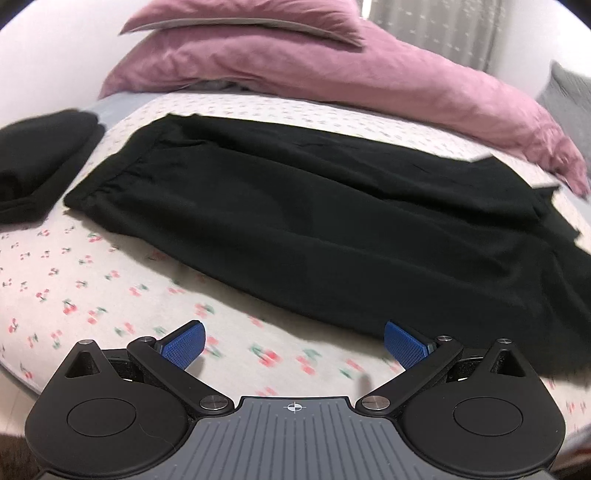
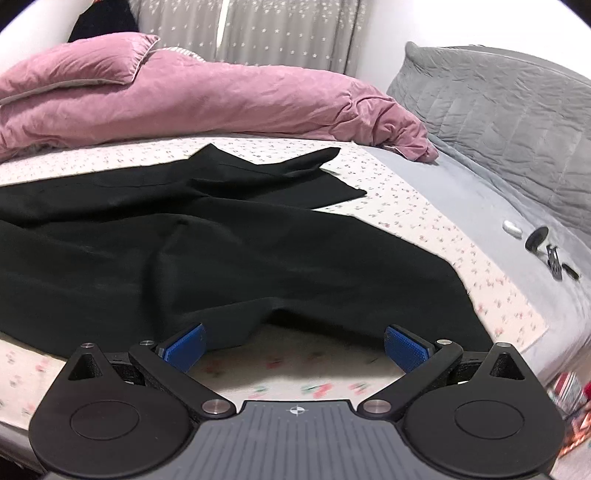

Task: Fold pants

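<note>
pants: black pants (image 1: 314, 221) lie spread across the bed, waistband toward the left in the left wrist view, legs running off to the right. in the right wrist view the leg ends (image 2: 295, 177) lie rumpled and overlapping, and the near hem edge lifts in a small arch above the sheet.
bed sheet: white sheet with a small red cherry print (image 1: 74, 280) lies under the pants.
left gripper: the left gripper (image 1: 293, 341) sits over bare sheet just in front of the pants' near edge, its blue-padded fingers (image 1: 184, 343) spread wide, holding nothing. the right fingertip is close to the cloth edge; contact cannot be told.
right gripper: the right gripper (image 2: 293, 345) is at the near hem, jaws spread wide, nothing pinched. its blue pads (image 2: 404, 349) flank the arched edge of cloth.
other clothing: a folded dark garment (image 1: 40, 158) lies on the sheet, to the left of the waistband.
bedding: a pink duvet (image 2: 221, 99) is heaped behind the pants, a pink pillow (image 1: 243, 18) on top.
headboard side: a grey quilted cushion (image 2: 498, 122) stands at the far right.
small items: a few small dark and white objects (image 2: 539, 240) lie on the grey cover near the cushion, too small to identify.
</note>
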{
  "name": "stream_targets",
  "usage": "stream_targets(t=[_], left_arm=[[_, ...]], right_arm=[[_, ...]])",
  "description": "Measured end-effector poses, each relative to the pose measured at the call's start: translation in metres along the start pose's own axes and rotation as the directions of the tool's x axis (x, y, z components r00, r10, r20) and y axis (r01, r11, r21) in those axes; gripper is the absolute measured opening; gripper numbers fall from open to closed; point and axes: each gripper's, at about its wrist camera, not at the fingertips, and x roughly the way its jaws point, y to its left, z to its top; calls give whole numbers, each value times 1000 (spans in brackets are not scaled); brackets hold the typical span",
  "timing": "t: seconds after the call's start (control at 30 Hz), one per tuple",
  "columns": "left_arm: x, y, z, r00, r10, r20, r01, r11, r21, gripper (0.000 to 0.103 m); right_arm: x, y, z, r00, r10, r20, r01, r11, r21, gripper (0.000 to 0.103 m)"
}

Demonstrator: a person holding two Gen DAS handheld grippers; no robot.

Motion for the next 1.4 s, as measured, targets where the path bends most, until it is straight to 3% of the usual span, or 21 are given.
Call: stream_targets(t=[0.23, 0.43, 0.6, 0.7, 0.77, 0.83, 0.9, 0.93, 1.0, 1.07, 1.13, 1.2, 1.27, 1.3, 1.33, 1.4], left_arm=[[27, 72, 21, 999, 45, -18, -47, 984, -170, 103], [35, 134, 30, 996, 63, 63, -35, 928, -370, 98], [43, 165, 42, 994, 53, 99, 1, 879, -478, 84], [50, 181, 46, 990, 35, 137, 46, 836, -546, 69], [56, 187, 48, 989, 31, 143, 58, 815, -577, 35], [60, 192, 49, 991, 34, 127, 49, 801, -597, 11], [61, 196, 49, 992, 24, 120, 54, 796, -603, 4], [59, 196, 48, 993, 24, 119, 52, 798, -600, 1], [53, 195, 47, 992, 37, 117, 38, 810, -585, 0], [48, 194, 46, 992, 49, 115, 26, 817, -576, 0], [45, 194, 45, 993, 54, 105, 15, 824, -567, 0], [42, 193, 45, 994, 55, 94, 6, 834, -552, 0], [38, 193, 46, 994, 58, 91, -1, 843, -537, 0], [34, 193, 45, 994, 63, 90, -5, 847, -532, 0], [30, 194, 44, 994, 63, 92, -5, 849, -528, 0], [22, 192, 44, 993, 55, 100, 4, 855, -519, 0]], right_arm=[[34, -70, 28, 998, 3, -61, 3, 995, 100, 102], [58, -104, 28, 987, -13, -162, 47, 977, 210, 99], [50, -122, 14, 970, 143, -197, -73, 942, 328, 98], [47, -127, 5, 937, 282, -205, -171, 884, 435, 97], [47, -127, -1, 907, 374, -194, -237, 834, 499, 95], [54, -129, -8, 863, 478, -165, -306, 753, 582, 92], [60, -132, -15, 831, 538, -144, -325, 679, 659, 89], [63, -133, -19, 826, 546, -138, -318, 654, 686, 87], [67, -138, -22, 831, 544, -117, -308, 625, 717, 82], [67, -148, -26, 834, 547, -79, -301, 569, 765, 75], [67, -159, -27, 855, 517, -50, -276, 534, 799, 66], [70, -166, -27, 880, 474, -40, -250, 533, 809, 51], [79, -173, -26, 904, 424, -48, -214, 547, 809, 15], [82, -174, -26, 917, 395, -59, -192, 565, 803, 6], [86, -175, -24, 926, 371, -71, -172, 583, 794, 0], [91, -177, -18, 939, 337, -68, -162, 607, 778, 0]])
